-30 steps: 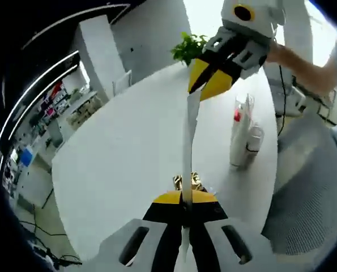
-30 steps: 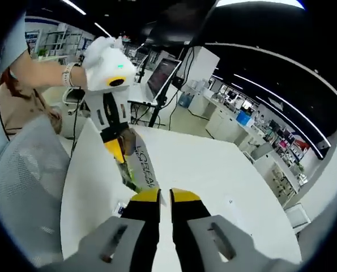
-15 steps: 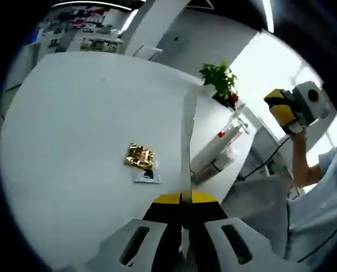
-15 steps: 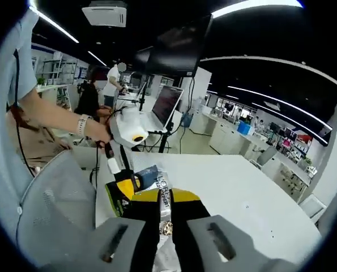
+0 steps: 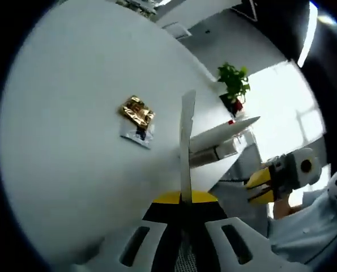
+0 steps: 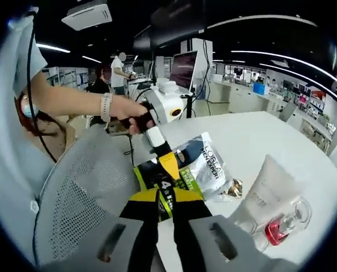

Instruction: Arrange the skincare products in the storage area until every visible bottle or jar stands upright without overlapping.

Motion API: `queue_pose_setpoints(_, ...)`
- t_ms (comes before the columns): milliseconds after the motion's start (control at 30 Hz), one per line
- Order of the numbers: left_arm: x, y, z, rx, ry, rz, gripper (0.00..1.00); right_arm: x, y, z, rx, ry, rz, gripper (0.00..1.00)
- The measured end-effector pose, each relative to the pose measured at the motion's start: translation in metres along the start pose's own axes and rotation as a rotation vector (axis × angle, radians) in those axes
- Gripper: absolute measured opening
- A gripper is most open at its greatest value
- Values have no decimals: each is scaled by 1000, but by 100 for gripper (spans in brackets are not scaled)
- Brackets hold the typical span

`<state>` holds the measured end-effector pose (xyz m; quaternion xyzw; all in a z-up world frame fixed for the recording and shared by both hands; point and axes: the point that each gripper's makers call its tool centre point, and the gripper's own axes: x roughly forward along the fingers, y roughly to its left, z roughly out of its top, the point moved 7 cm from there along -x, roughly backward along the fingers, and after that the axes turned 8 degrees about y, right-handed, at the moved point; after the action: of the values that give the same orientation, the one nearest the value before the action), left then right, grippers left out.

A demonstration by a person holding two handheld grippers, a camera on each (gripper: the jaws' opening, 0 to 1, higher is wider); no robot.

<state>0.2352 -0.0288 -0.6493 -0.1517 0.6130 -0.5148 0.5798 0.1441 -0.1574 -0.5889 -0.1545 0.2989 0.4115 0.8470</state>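
Left gripper view: your left tool (image 5: 182, 199) is clamped on the flat sachet (image 5: 185, 147), which runs edge-on straight up from the jaws. Past it, on the white surface (image 5: 60, 141), a small gold packet (image 5: 137, 110) lies flat on a little card, and well to its right the white tube (image 5: 219, 133) and the clear bottle (image 5: 227, 148) lie on their sides, touching each other near the surface edge. Your right tool (image 5: 260, 185) hangs off that edge, apart from everything; I judge its jaws together here

So nothing stands yet. Set the sachet down on bare surface, well apart from the gold packet, before you let go

Right gripper view: your right tool (image 6: 165, 199) has its jaws together, with nothing I can make out between them. Just ahead, the left tool (image 6: 169, 165) pinches the L'Oreal sachet (image 6: 193, 164) by its near edge over the mesh chair back (image 6: 83, 192). At lower right the tube (image 6: 264, 195) and the bottle with red liquid (image 6: 284, 224) lie touching. My call: bring this tool to the tube first, grip it by its body, tip it onto its flat cap end, then right the bottle beside it with a gap between them
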Motion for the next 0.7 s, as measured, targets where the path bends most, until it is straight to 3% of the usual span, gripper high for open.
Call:
queue_pose_setpoints(133,11,7,-10,-96,54,-34,0,1,2,-4,29,1,11,9)
queue_pose_setpoints(333,27,19,-31,-191,202,-17,0,-2,-1,-9,40,11,0,8)
queue_pose_setpoints(433,29,22,-27,-255,179,-60,0,-5,-5,-11,50,8,-8,8)
queue_pose_setpoints(567,32,33,-23,-297,193,-31,0,-8,-9,-13,64,6,-20,8)
queue_pose_setpoints(700,37,35,-19,-321,207,-53,0,-11,-11,-15,76,3,-29,8)
